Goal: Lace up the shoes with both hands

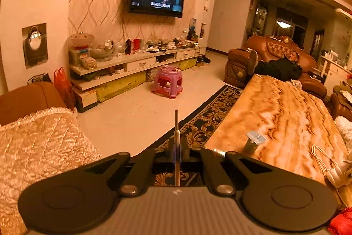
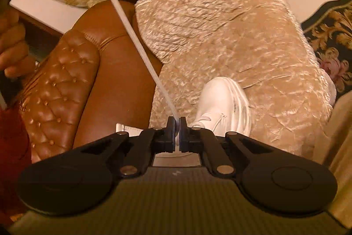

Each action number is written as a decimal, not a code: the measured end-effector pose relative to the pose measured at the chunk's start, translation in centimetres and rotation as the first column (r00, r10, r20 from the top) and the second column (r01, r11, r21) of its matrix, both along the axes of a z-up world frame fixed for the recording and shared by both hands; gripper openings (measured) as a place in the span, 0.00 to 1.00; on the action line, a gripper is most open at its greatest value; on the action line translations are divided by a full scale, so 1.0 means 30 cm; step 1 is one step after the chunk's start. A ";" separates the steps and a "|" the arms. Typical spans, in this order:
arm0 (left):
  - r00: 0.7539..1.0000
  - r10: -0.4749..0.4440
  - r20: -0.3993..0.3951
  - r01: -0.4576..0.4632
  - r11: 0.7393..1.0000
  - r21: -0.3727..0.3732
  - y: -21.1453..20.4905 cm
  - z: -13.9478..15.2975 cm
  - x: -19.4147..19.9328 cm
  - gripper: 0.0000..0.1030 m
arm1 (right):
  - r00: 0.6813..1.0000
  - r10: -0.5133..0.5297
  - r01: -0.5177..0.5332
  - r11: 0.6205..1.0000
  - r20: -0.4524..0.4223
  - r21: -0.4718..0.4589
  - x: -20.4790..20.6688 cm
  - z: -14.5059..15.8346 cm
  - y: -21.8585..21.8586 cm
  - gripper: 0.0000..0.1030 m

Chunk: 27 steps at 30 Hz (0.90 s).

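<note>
In your left wrist view, the quilted sofa cover (image 1: 41, 138) lies at nine o'clock; your left gripper (image 1: 177, 138) at centre is clenched on a white lace (image 1: 176, 122), whose stiff tip stands up toward twelve o'clock over the pale floor; the marble-patterned table (image 1: 283, 107) runs off toward three o'clock, with a small capped bottle (image 1: 253, 142) near its closer edge and a second white shoe (image 1: 338, 173) with loose laces at four o'clock. In your right wrist view, a hand (image 2: 11, 47) grips a dark handle at nine o'clock beside the tufted brown leather sofa arm (image 2: 57, 89); your right gripper (image 2: 177, 122) at centre is pinched on the white lace (image 2: 132, 34), which runs taut toward eleven o'clock; the white shoe (image 2: 222, 102) sits just beyond the fingers at one o'clock, resting on the cream quilted cover (image 2: 231, 21); the patterned rug (image 2: 330, 36) shows at three o'clock.
</note>
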State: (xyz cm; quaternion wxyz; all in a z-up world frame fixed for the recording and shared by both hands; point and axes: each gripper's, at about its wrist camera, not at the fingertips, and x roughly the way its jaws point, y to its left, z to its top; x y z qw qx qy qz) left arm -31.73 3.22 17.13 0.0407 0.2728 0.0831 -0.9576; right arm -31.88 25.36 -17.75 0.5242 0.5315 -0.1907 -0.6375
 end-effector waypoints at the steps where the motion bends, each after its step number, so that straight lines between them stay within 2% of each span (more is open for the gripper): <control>1: 1.000 0.009 -0.004 -0.009 1.000 0.003 -0.007 0.004 0.006 0.02 | 0.998 -0.051 0.052 0.998 0.022 -0.036 -0.028 0.012 0.018 0.04; 3: 1.000 0.018 -0.011 -0.018 1.000 0.005 -0.020 0.014 0.019 0.02 | 0.986 -0.159 0.164 0.979 0.050 -0.125 -0.090 0.062 0.065 0.04; 5: 0.999 0.026 -0.022 -0.026 1.000 0.008 -0.032 0.021 0.033 0.02 | 0.961 -0.269 0.276 0.934 0.065 -0.228 -0.156 0.140 0.126 0.04; 7: 0.999 0.037 -0.034 -0.036 0.999 0.014 -0.043 0.027 0.046 0.02 | 0.962 -0.273 0.262 0.931 -0.010 -0.254 -0.163 0.208 0.145 0.04; 10: 0.997 0.058 -0.048 -0.056 0.998 0.037 -0.060 0.025 0.064 0.02 | 0.962 -0.260 0.235 0.942 -0.079 -0.242 -0.143 0.237 0.152 0.04; 14: 0.994 0.092 -0.051 -0.089 0.994 0.071 -0.079 0.002 0.102 0.02 | 0.975 -0.215 0.204 0.967 -0.055 -0.153 -0.139 0.178 0.109 0.05; 17: 0.992 0.120 -0.047 -0.115 0.988 0.099 -0.096 -0.026 0.141 0.02 | 0.981 -0.188 0.184 0.980 -0.054 -0.070 -0.131 0.131 0.128 0.07; 20: 0.989 0.147 -0.035 -0.141 0.980 0.138 -0.113 -0.065 0.178 0.02 | 0.991 -0.130 0.132 0.989 -0.044 0.059 -0.123 0.091 0.128 0.08; 21: 0.987 0.154 -0.034 -0.148 0.978 0.146 -0.118 -0.076 0.191 0.02 | 0.993 -0.113 0.116 0.988 -0.032 0.102 -0.125 0.075 0.119 0.13; 22: 0.986 0.162 -0.033 -0.155 0.976 0.155 -0.123 -0.087 0.203 0.02 | 0.995 -0.096 0.098 0.985 -0.020 0.145 -0.127 0.059 0.110 0.28; 23: 0.985 0.170 -0.032 -0.163 0.973 0.166 -0.130 -0.099 0.217 0.02 | 0.996 -0.081 0.088 0.973 -0.042 0.213 -0.122 0.051 0.101 0.39; 25: 0.981 0.192 -0.030 -0.182 0.964 0.195 -0.150 -0.121 0.245 0.02 | 0.990 -0.054 0.089 0.956 -0.129 0.280 -0.114 0.071 0.049 0.39; 27: 0.977 0.211 -0.025 -0.200 0.953 0.226 -0.174 -0.145 0.270 0.02 | 0.973 -0.013 0.075 0.962 -0.229 0.264 -0.080 0.114 0.022 0.39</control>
